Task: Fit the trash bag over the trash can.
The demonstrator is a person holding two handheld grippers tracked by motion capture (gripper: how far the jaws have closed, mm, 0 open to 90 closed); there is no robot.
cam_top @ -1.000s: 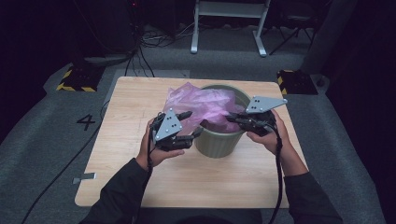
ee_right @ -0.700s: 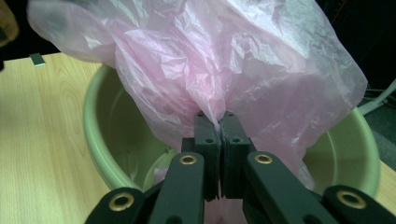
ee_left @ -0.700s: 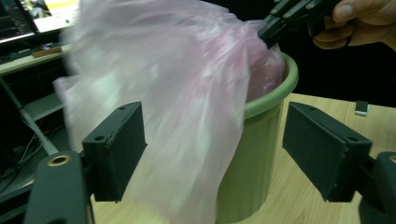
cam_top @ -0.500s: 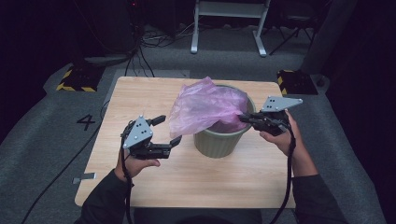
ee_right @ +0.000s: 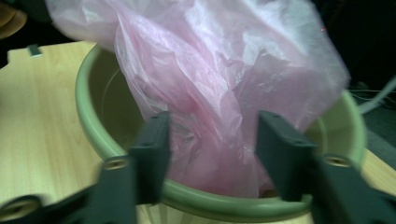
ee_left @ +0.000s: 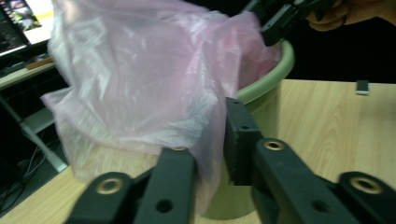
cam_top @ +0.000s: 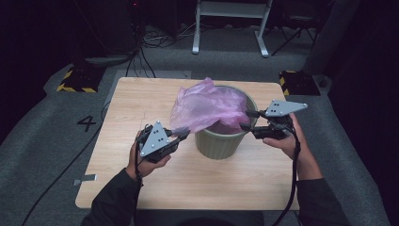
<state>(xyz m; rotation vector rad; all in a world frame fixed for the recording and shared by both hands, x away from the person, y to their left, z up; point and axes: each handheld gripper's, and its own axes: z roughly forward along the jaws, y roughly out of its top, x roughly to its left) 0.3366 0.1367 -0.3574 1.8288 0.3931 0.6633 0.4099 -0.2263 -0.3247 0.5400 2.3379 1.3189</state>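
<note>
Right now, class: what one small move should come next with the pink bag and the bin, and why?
Probably draw the left gripper, jaws just closed on the pink bag, outward over the green bin's near rim: the bag bunches above it, and the right gripper has just opened.

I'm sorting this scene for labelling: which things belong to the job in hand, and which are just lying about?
In the job:
- pink plastic bag, draped in the bin
- green bin
- left gripper, shut on a bag edge
- right gripper, jaws just opened, bag between them

Lying about:
- small grey piece at the table's edge
- cables on the floor
</note>
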